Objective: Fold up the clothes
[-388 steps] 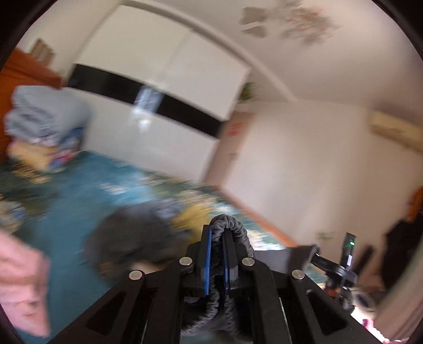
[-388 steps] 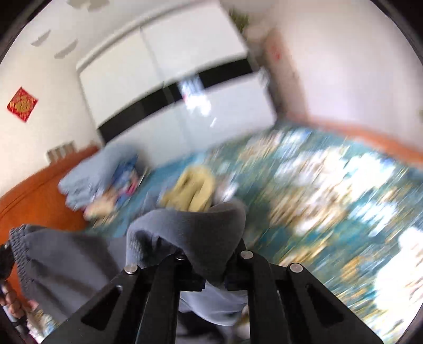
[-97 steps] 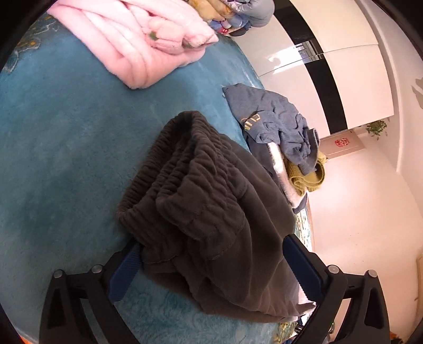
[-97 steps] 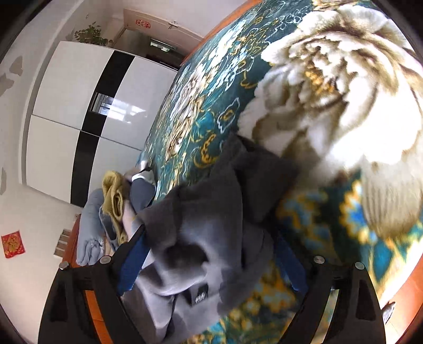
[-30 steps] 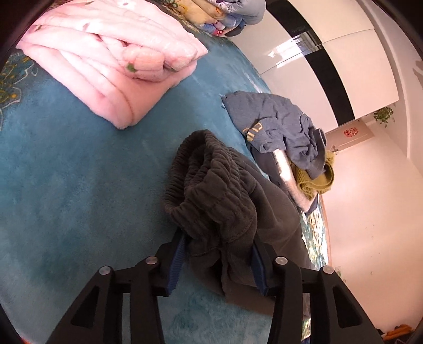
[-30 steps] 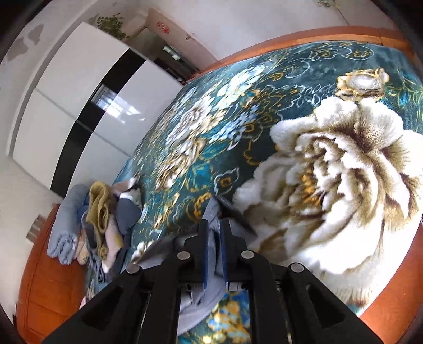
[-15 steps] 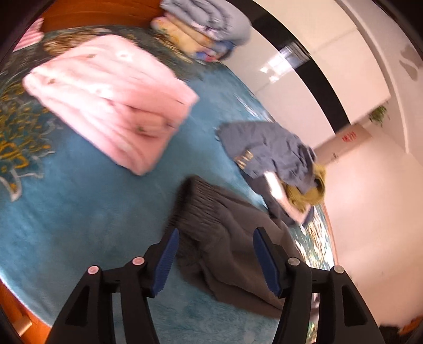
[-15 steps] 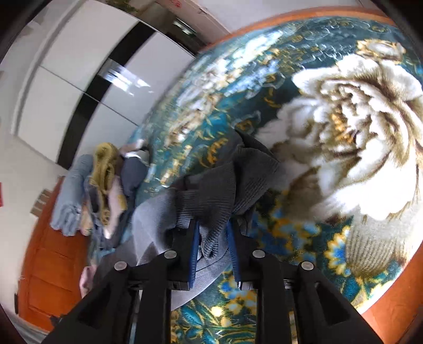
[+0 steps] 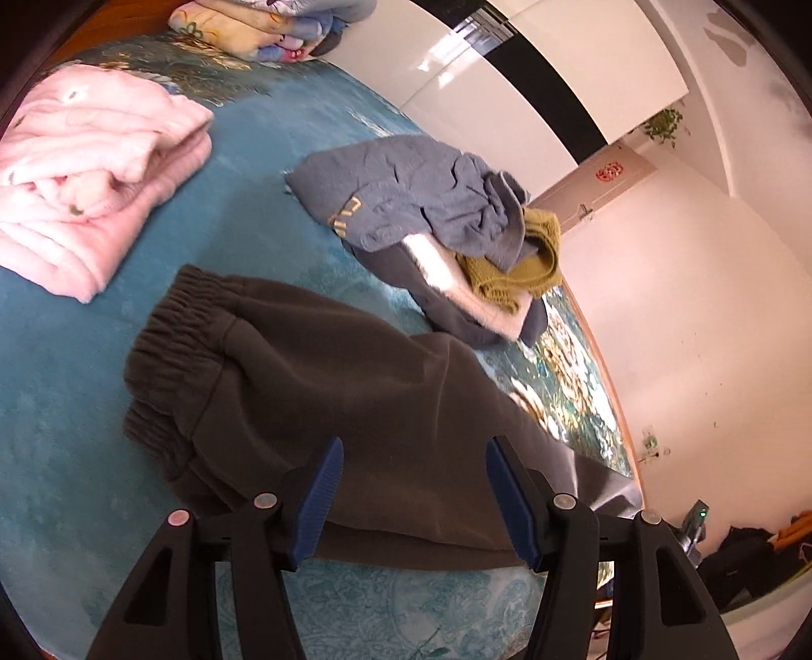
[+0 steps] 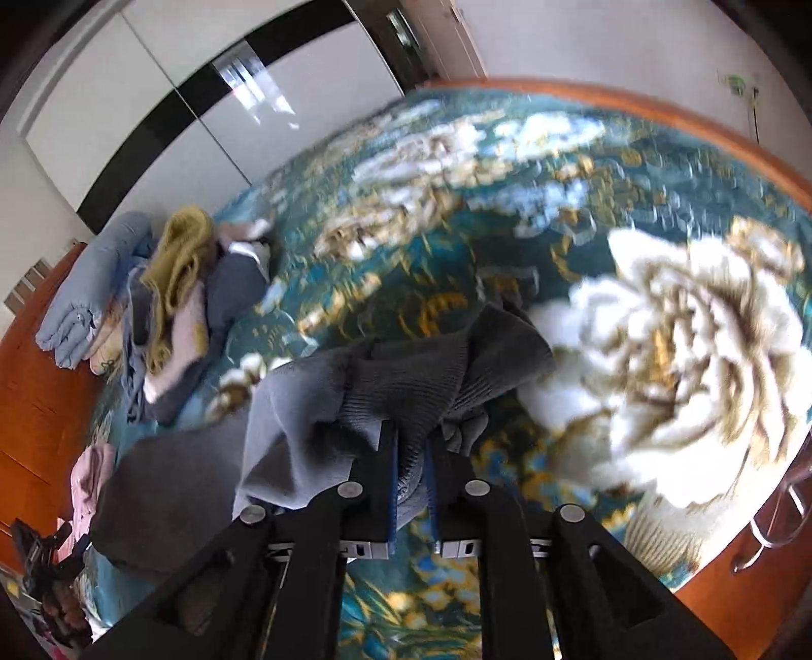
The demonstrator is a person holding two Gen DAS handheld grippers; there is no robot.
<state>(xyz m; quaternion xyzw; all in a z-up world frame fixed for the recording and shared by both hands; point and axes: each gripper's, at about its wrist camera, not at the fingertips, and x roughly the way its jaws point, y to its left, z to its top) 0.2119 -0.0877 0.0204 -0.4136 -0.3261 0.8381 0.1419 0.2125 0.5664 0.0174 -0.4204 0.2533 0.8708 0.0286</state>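
Dark grey sweatpants [image 9: 325,386] lie spread on the teal floral bedspread [image 9: 61,406], elastic waistband toward the left. My left gripper [image 9: 413,487] is open and empty just above the pants' near edge. In the right wrist view my right gripper [image 10: 410,457] is shut on the ribbed cuff end of the same grey sweatpants [image 10: 406,386], holding it bunched above the bedspread [image 10: 507,203]; the rest of the pants trails down-left.
A folded pink garment [image 9: 86,172] lies at the left. A heap of blue, white and mustard clothes [image 9: 436,223] sits behind the pants, also in the right view [image 10: 177,294]. Folded bedding [image 9: 264,25] is by the headboard. The wooden bed edge [image 10: 710,599] runs along the right.
My left gripper let go of the waistband, opened and drew back; the pants now lie flatter. My right gripper stays shut on the cuff and has lifted it slightly.
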